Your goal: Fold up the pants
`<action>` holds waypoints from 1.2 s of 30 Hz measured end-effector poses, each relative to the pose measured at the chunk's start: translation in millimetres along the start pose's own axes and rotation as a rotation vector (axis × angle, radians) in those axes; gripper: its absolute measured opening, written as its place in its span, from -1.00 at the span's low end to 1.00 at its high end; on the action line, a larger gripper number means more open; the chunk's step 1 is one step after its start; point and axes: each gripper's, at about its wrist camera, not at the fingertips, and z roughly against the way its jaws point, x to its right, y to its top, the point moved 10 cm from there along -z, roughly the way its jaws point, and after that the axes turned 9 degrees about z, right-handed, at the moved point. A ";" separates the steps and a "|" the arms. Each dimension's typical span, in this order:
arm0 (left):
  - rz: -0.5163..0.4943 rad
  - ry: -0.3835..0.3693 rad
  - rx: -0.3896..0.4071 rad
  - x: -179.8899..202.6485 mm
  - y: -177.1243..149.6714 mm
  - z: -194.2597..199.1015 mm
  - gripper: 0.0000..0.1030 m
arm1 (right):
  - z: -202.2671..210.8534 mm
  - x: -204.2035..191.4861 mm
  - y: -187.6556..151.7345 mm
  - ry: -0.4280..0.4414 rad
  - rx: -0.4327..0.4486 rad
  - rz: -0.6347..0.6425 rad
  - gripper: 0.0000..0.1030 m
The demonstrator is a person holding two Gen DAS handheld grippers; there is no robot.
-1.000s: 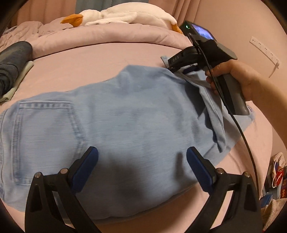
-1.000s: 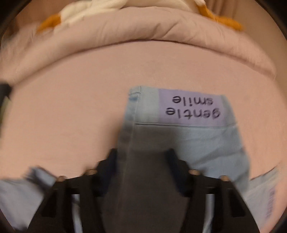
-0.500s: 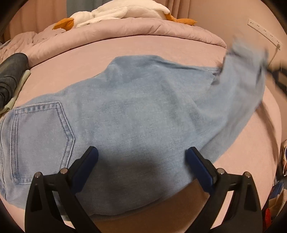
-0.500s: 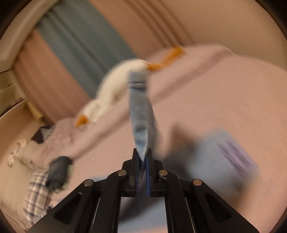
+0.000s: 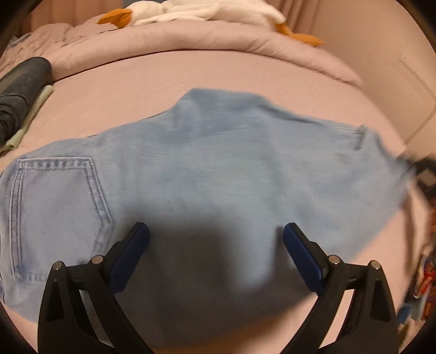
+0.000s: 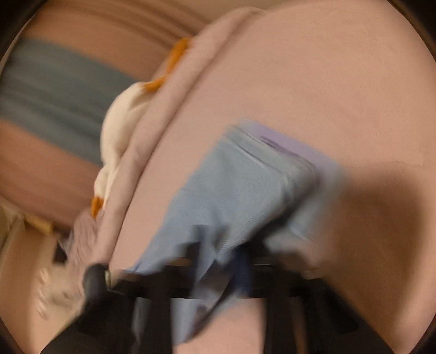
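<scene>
Nearest in the left wrist view, the left gripper (image 5: 215,239) hovers just over the pants (image 5: 218,174) with its two blue-padded fingers (image 5: 128,256) spread wide and nothing between them; its shadow falls dark on the denim below. The pants are light blue jeans spread flat across a pink bed (image 5: 152,79) — a stitched back pocket (image 5: 57,204) lies at the near left, and the cloth runs to the right, where its end is smeared by motion blur near the frame edge.

Farther back on the left, a dark rolled garment (image 5: 21,84) sits on a pale green folded cloth (image 5: 30,117), well apart from the jeans. Beyond the flat sheet lies a bunched pink duvet (image 5: 190,35), and on top of it at the far edge a white plush goose (image 5: 207,12) with an orange beak and feet.

The right wrist view is heavily blurred. The right gripper (image 6: 218,272) shows only as dark streaks at the near edge, with a fold of the pants (image 6: 231,190) rising straight out of it — how tightly the jaws are closed on it I cannot tell. A lilac label (image 6: 299,152) shows at the far end of that fold, its print unreadable. Behind, the plush goose (image 6: 120,119) lies along the duvet, with a blue curtain (image 6: 54,89) beyond.
</scene>
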 end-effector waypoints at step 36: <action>0.003 0.031 0.038 13.9 18.0 -13.6 0.94 | 73.4 -85.6 90.7 0.022 0.251 0.430 -0.87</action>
